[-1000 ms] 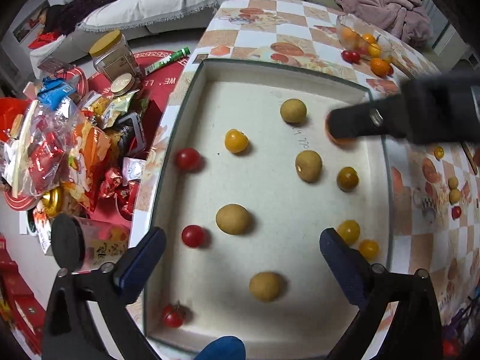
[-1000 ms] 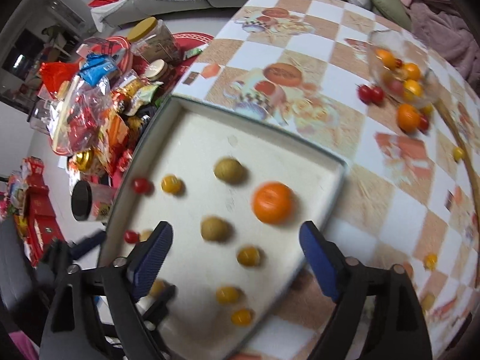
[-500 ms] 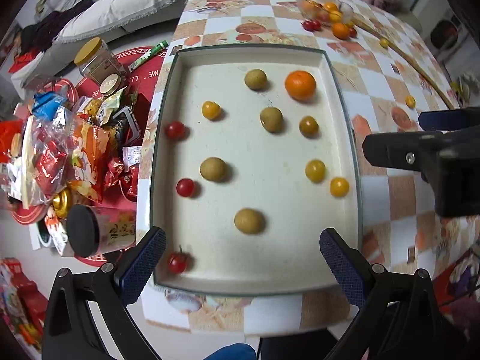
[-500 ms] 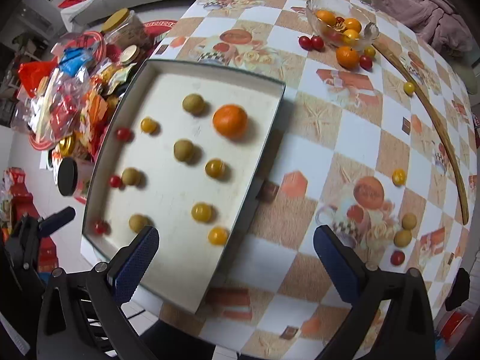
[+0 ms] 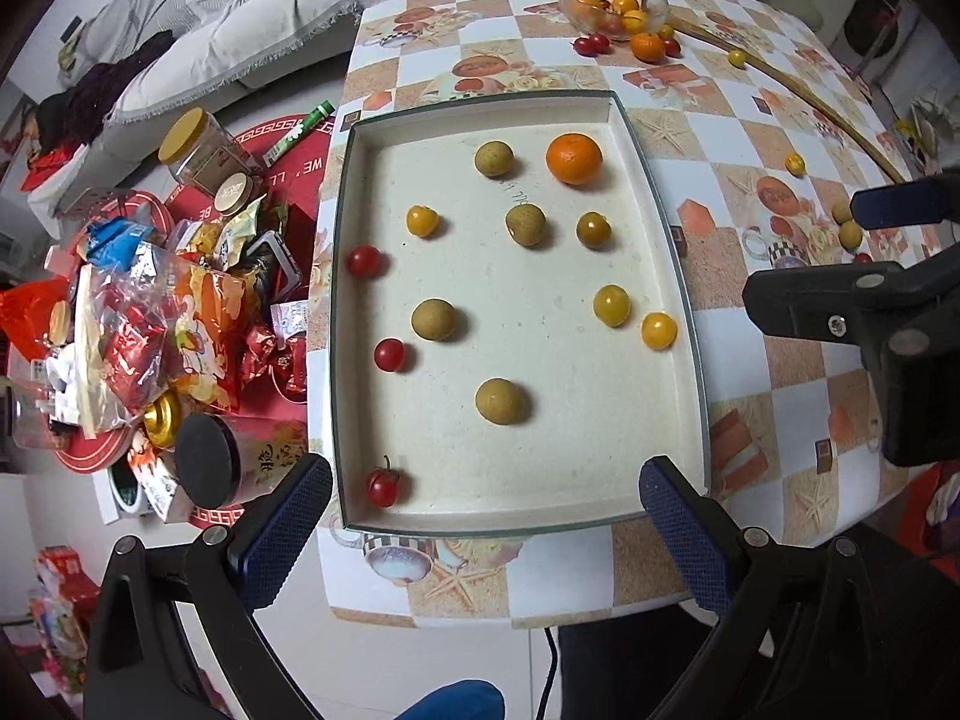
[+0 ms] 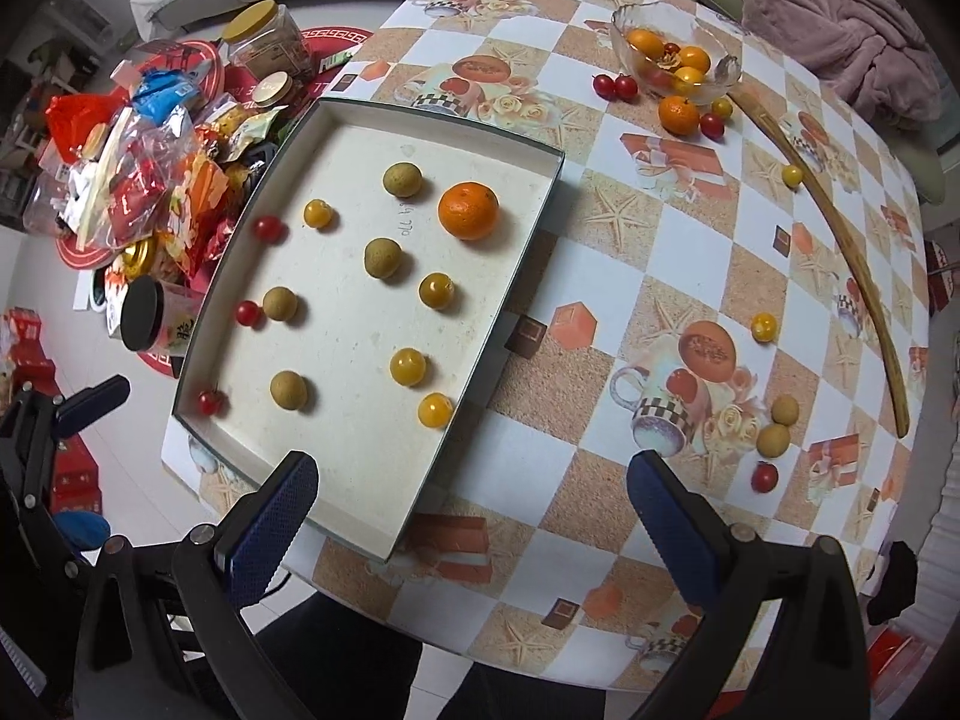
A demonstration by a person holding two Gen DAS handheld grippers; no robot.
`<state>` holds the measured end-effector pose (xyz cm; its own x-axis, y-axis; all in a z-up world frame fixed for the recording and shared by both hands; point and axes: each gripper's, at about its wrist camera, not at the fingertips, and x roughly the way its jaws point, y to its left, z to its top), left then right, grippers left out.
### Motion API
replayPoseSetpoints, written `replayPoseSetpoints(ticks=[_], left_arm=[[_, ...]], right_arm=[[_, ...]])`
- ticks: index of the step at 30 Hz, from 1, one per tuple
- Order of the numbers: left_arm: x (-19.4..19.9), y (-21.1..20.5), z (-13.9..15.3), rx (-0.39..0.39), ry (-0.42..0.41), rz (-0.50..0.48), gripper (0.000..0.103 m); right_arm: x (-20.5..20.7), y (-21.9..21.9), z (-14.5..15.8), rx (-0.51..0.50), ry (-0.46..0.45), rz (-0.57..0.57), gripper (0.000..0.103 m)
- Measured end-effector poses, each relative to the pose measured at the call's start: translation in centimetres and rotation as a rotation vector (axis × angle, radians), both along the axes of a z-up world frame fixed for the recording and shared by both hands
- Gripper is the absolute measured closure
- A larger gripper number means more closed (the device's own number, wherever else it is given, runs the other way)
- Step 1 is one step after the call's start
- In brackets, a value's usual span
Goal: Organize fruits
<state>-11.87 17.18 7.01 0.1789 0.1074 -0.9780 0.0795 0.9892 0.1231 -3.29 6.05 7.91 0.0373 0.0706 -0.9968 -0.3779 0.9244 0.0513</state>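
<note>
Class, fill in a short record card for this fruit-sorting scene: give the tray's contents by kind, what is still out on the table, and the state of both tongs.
tray: white, shallow, on the checkered table
in tray: one mandarin, four brown longans, four yellow tomatoes, four red cherry tomatoes
glass bowl: holds oranges and small tomatoes
loose on table: another mandarin, two longans, several red and yellow tomatoes
left tongs: open, empty, over the tray's near edge
right tongs: open, empty, over the table
</note>
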Motion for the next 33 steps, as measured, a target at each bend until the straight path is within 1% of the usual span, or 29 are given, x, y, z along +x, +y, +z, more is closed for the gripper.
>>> replayPoseSetpoints(ticks=[7,15,26,33], left_arm=[[-0.2,-0.2,0.8,-0.008,0.0,-0.013,0.0],[-0.2,-0.1,1.8,-0.024,-0.013,-0.009,0.0],[-0.1,0.1,2.2,-0.014,-0.017,0.018,0.0],[-0.2,0.0,2.1,-0.01,-0.005,0.032,0.0]], right_arm=[[-0.7,0.1,0.6,-0.016,0.003,0.03,0.0],[-0.4,0.4,1.5,-0.017,-0.012,0.054,0.0],[-0.2,1.0,2.0,-0.009,-0.022,0.097,0.0],[-0.1,1.1,2.0,0.002,-0.019,0.11,0.0]])
